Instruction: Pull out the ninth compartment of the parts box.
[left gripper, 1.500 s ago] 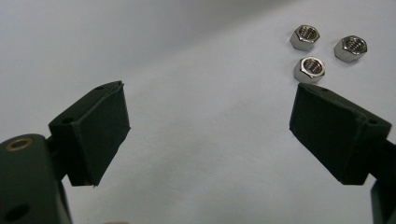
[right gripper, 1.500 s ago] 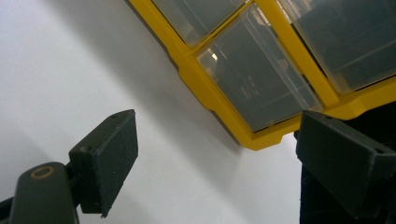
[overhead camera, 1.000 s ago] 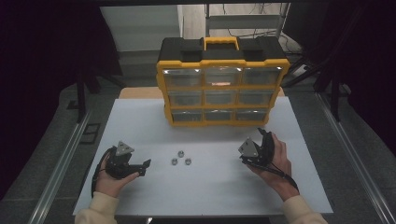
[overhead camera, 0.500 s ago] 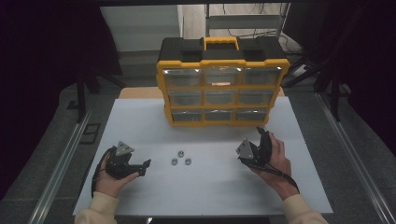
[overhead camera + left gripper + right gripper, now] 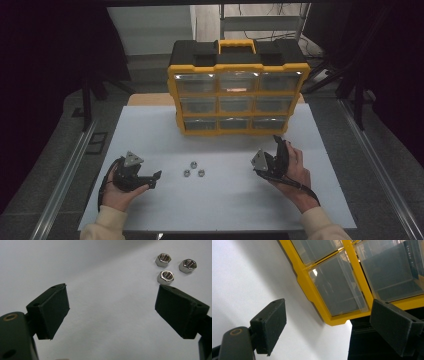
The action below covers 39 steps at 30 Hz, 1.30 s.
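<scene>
Three small silver hex nuts [image 5: 193, 170] lie close together on the white table [image 5: 225, 200]. In the left gripper view the nuts [image 5: 166, 277] sit just beyond the right jaw. My left gripper [image 5: 155, 178] rests on the table left of the nuts, open and holding nothing; it [image 5: 112, 300] points toward them. My right gripper [image 5: 276, 150] is held to the right of the nuts and aimed at the yellow and black organizer [image 5: 236, 95]. It [image 5: 327, 312] is open and holds nothing, and faces the organizer's lower corner drawers [image 5: 337, 290].
The organizer stands upright at the back of the table, with clear-fronted drawers in three rows and a yellow handle [image 5: 237, 46] on top. Metal rails [image 5: 65, 180] run along both sides of the table. Bare white surface lies between the two hands.
The right gripper has shifted very slightly to the left. The left gripper and the nuts have stayed where they were.
</scene>
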Available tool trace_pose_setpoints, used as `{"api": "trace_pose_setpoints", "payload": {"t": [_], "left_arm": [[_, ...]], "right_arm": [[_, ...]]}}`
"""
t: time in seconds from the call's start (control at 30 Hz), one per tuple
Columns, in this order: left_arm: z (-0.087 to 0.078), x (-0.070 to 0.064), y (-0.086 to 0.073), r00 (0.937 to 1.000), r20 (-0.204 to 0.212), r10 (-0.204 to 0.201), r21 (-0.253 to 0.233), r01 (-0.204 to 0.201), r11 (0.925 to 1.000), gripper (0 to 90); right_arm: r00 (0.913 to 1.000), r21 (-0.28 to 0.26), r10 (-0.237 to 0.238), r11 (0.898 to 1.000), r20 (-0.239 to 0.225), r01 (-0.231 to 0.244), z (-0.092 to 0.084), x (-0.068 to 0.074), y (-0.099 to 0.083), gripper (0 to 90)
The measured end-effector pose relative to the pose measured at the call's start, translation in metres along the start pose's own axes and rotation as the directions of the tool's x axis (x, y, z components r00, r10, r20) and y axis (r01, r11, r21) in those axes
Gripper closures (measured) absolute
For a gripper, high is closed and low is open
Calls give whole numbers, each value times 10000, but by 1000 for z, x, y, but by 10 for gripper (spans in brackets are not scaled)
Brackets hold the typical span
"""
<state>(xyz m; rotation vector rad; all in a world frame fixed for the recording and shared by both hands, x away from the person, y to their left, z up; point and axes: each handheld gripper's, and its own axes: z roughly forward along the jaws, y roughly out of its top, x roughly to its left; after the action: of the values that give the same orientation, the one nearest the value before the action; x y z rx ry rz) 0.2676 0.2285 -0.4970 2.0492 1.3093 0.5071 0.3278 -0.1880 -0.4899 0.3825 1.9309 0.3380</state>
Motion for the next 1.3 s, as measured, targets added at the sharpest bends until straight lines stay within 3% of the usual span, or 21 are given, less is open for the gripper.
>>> {"api": "trace_pose_setpoints", "payload": {"t": [0.33, 0.4, 0.43, 0.8, 0.93, 1.3], "left_arm": [[0, 0, 0, 10000, -8, 11, 3, -11, 10000, 126], [0, 0, 0, 10000, -9, 8, -2, -8, 10000, 126], [0, 0, 0, 10000, -8, 9, -3, -9, 10000, 126], [0, 0, 0, 10000, -9, 20, 2, -20, 10000, 126], [0, 0, 0, 10000, -13, 23, 6, -23, 10000, 127], [0, -1, 0, 10000, -18, 40, 6, -40, 10000, 126]], "right_arm": [[9990, -8, -353, 9994, 274, 354, 2, 3, 2, 148], [9969, 26, -719, 9974, 323, 718, 2, 1, 1, 149], [9981, -17, -506, 9987, 364, 507, 3, 4, 2, 150], [9929, 33, -1005, 9949, 643, 1005, 7, 8, 3, 153], [9928, 10, -987, 9951, 685, 989, 7, 9, 3, 153], [9816, 53, -1660, 9861, 947, 1663, 12, 9, 5, 153]]}}
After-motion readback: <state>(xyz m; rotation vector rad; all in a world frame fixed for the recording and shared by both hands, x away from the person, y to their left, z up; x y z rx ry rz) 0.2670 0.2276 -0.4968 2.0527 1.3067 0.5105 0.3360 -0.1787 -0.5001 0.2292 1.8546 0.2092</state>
